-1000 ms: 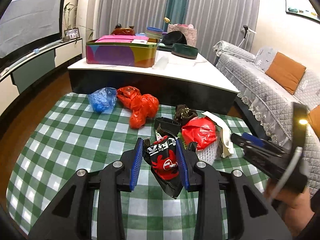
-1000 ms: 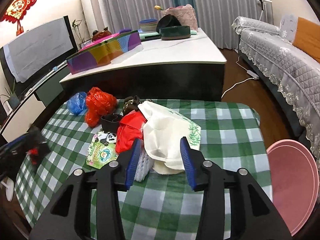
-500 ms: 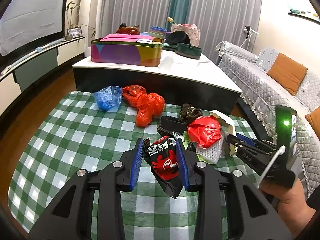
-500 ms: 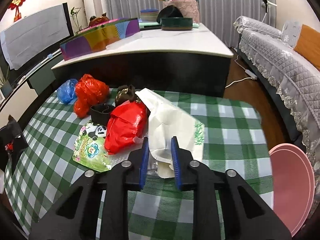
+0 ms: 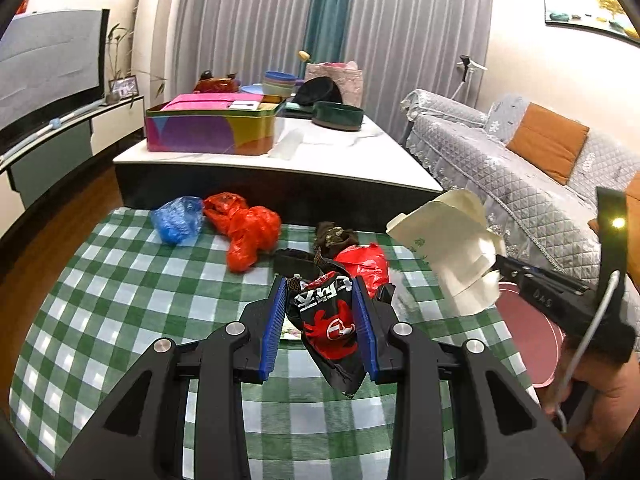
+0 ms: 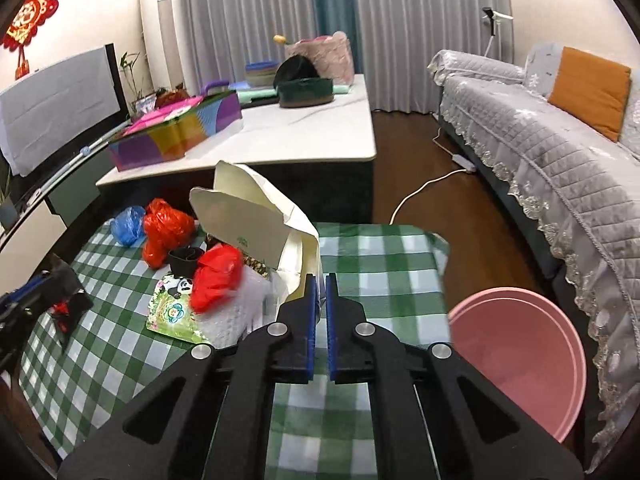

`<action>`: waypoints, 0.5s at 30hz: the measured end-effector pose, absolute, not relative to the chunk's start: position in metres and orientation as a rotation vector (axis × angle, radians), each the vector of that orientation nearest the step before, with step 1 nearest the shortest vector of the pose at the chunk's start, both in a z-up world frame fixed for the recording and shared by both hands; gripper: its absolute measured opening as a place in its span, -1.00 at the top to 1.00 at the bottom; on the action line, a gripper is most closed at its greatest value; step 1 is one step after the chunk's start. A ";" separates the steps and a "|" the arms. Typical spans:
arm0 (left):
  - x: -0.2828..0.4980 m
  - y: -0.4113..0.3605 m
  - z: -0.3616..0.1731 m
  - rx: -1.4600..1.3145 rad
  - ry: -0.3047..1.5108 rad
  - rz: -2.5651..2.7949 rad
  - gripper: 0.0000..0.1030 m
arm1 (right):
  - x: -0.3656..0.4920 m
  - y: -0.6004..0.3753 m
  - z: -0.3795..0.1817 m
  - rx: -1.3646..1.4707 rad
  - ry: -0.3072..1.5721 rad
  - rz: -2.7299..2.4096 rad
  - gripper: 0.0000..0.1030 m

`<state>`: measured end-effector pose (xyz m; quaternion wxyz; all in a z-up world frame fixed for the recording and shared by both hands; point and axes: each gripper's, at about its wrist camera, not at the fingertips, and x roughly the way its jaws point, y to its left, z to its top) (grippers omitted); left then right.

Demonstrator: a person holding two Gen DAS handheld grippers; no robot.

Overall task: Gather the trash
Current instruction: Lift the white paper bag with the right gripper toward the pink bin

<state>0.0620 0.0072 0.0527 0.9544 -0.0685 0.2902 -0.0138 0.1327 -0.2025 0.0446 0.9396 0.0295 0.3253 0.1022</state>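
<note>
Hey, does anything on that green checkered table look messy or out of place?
Yes: crumpled red bags, a blue bag and a panda wrapper lie scattered on the tablecloth. Nothing looks spilled or broken.

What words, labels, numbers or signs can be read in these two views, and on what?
No text reads clearly enough to quote.
Black and red wrapper in the left claw: bold white characters, too stylised to read.
Cream paper bag in the right claw: green print, too small.
Red wall ornament: gold sign, blurred.
Panda packet: cartoons, no legible words.
</note>
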 end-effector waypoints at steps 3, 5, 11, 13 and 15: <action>0.060 0.001 0.054 -0.135 0.584 -0.041 0.37 | 0.120 -0.211 0.055 0.060 0.647 0.201 0.91; 0.059 -0.003 0.055 -0.129 0.581 -0.050 0.37 | 0.112 -0.216 0.061 0.060 0.639 0.194 0.91; 0.054 -0.019 0.058 -0.102 0.567 -0.083 0.37 | 0.092 -0.232 0.073 0.061 0.611 0.166 0.91; 0.053 -0.024 0.059 -0.094 0.564 -0.096 0.37 | 0.088 -0.239 0.076 0.069 0.607 0.154 0.91; 0.052 -0.030 0.060 -0.091 0.562 -0.107 0.37 | 0.082 -0.246 0.078 0.073 0.598 0.138 0.91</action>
